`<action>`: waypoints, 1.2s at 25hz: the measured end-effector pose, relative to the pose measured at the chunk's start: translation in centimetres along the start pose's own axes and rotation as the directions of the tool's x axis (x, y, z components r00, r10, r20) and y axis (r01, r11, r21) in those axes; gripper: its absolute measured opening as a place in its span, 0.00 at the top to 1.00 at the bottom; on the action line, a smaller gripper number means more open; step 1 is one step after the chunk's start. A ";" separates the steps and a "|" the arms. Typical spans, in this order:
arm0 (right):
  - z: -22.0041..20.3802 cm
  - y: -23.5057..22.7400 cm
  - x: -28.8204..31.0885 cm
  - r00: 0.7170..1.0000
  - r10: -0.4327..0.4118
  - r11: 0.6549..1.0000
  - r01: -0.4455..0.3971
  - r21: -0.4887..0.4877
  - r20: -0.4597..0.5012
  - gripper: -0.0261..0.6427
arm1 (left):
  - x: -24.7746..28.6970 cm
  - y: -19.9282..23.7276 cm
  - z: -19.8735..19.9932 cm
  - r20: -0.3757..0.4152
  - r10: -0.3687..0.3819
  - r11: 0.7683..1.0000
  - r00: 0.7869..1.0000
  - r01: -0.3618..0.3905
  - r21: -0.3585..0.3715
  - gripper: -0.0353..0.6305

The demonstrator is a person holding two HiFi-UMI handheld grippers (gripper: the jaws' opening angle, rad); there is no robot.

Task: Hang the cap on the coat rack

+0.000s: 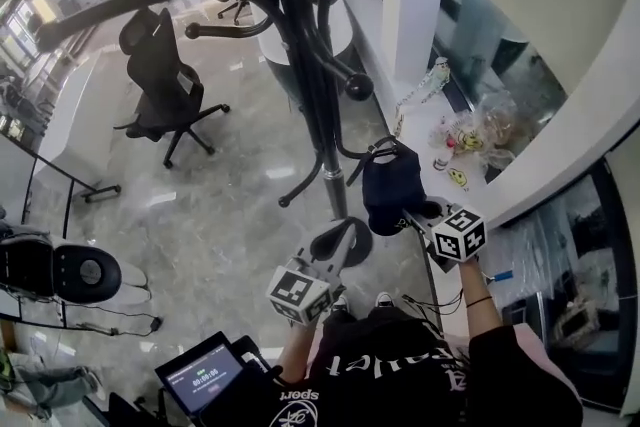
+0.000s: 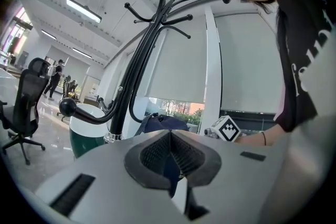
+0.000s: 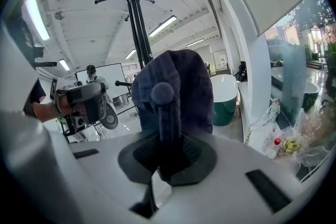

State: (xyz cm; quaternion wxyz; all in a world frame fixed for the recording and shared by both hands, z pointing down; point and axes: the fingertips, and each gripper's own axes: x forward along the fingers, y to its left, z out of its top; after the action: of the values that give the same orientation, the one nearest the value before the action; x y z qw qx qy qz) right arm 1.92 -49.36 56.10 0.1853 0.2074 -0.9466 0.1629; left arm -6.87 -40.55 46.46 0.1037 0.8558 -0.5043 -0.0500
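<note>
The black coat rack (image 1: 300,25) rises in front of me, its curved hooks ending in balls (image 1: 358,87). My right gripper (image 1: 412,213) is shut on the navy cap (image 1: 390,187) and holds it up beside the pole, just under a low hook (image 1: 382,148). I cannot tell whether cap and hook touch. In the right gripper view the cap (image 3: 173,86) fills the middle, its top button facing the camera, with fabric pinched in my right gripper (image 3: 165,139). My left gripper (image 1: 350,233) is shut, holds nothing, and sits low by the pole. In its own view my left gripper (image 2: 170,136) points at the cap (image 2: 164,124).
A black office chair (image 1: 165,90) stands on the glossy floor to the left. A white ledge (image 1: 420,130) at the right carries bags and small items (image 1: 480,130). A round white and green tub (image 2: 86,134) sits behind the rack. A tablet (image 1: 205,377) is near my feet.
</note>
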 end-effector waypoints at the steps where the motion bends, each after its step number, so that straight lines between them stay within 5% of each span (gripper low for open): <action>1: -0.2 -0.4 0.2 1.000 0.002 1.000 -0.002 0.006 -0.004 0.92 | 0.1 -0.1 0.0 0.001 0.009 1.000 1.000 -0.009 -0.002 0.94; 17: -1.9 1.5 7.3 0.988 0.096 0.992 -0.105 -0.072 -0.122 0.92 | -0.6 1.0 0.8 0.025 0.126 0.992 0.992 -0.127 0.025 0.94; 27: -2.2 0.1 9.3 0.982 -0.140 0.987 0.128 -0.099 -0.128 0.91 | -1.8 1.7 1.0 0.020 0.118 0.992 0.993 -0.118 0.031 0.94; 30: -1.9 -0.4 8.8 0.978 -0.176 0.984 0.170 -0.061 -0.113 0.75 | -2.1 2.0 1.0 0.016 0.105 0.994 0.994 -0.106 0.030 0.94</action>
State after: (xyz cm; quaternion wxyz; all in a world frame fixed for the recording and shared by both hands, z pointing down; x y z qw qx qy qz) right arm -4.79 -51.91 61.55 0.2593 0.2742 -0.9163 0.1341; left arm -9.81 -39.77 45.90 0.0892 0.8291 -0.5503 -0.0429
